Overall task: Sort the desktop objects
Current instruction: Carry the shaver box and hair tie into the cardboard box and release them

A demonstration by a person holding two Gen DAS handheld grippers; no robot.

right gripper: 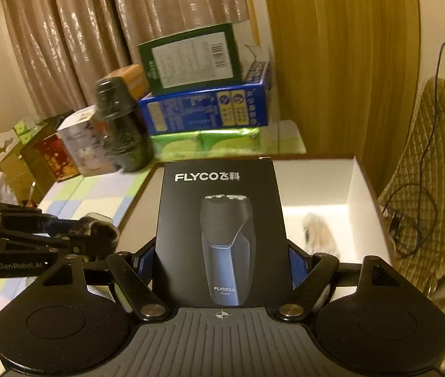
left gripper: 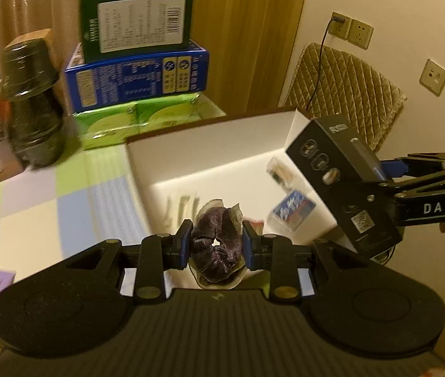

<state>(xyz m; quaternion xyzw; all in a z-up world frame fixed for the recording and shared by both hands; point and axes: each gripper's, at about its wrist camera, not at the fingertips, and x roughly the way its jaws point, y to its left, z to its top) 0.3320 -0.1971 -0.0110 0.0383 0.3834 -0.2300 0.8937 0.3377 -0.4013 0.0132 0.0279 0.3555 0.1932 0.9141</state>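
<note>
My left gripper (left gripper: pixel 216 245) is shut on a dark purple hair scrunchie (left gripper: pixel 217 248) with a pale edge, held over the near part of a white open box (left gripper: pixel 209 144). My right gripper (right gripper: pixel 222 260) is shut on a black FLYCO shaver box (right gripper: pixel 220 235), held over the same white box (right gripper: pixel 353 194). In the left wrist view the shaver box (left gripper: pixel 342 185) hangs at the right, above the white box's right side. Small packets (left gripper: pixel 293 209) lie inside the white box.
A dark jar (left gripper: pixel 30 106) stands on the checked tablecloth (left gripper: pixel 49 201) at left. Stacked green, blue and lime boxes (left gripper: pixel 137 81) stand behind the white box. A quilted chair (left gripper: pixel 342 91) and wall sockets with a cable are at right.
</note>
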